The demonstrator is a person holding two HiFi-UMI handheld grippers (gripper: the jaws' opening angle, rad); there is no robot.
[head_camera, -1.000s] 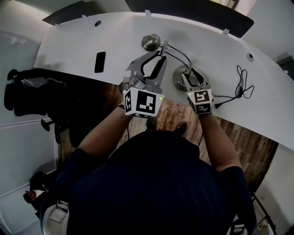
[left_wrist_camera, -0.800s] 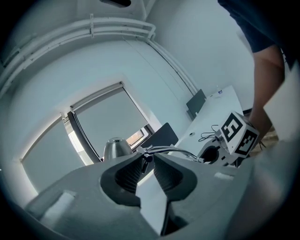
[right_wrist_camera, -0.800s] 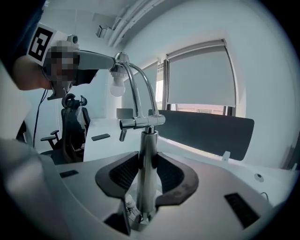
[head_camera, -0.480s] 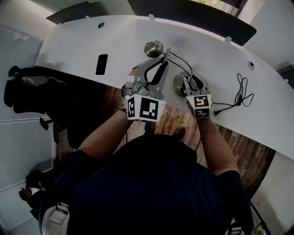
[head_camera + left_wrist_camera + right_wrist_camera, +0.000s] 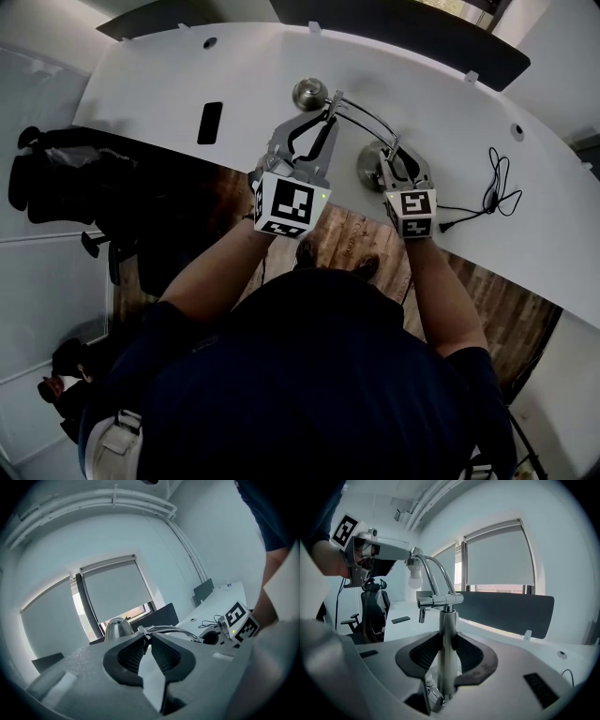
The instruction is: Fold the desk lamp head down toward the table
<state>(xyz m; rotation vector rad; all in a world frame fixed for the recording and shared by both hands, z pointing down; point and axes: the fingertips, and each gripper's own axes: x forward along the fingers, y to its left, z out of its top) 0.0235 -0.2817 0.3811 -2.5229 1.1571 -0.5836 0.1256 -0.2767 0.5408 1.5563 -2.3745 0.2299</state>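
Nearest me, my right gripper (image 5: 448, 640) has its fingers (image 5: 425, 654) clamped on the desk lamp's upright post (image 5: 448, 618), just above the base (image 5: 367, 165) at the table's (image 5: 141, 94) near edge. Farther and to the left, my left gripper (image 5: 146, 637) is pinched shut on the thin arm (image 5: 366, 114) where it meets the head (image 5: 308, 92), farthest out. The chrome looks slick and stiff, so I expect the hinge to resist: brace the post and lever from the arm's end.
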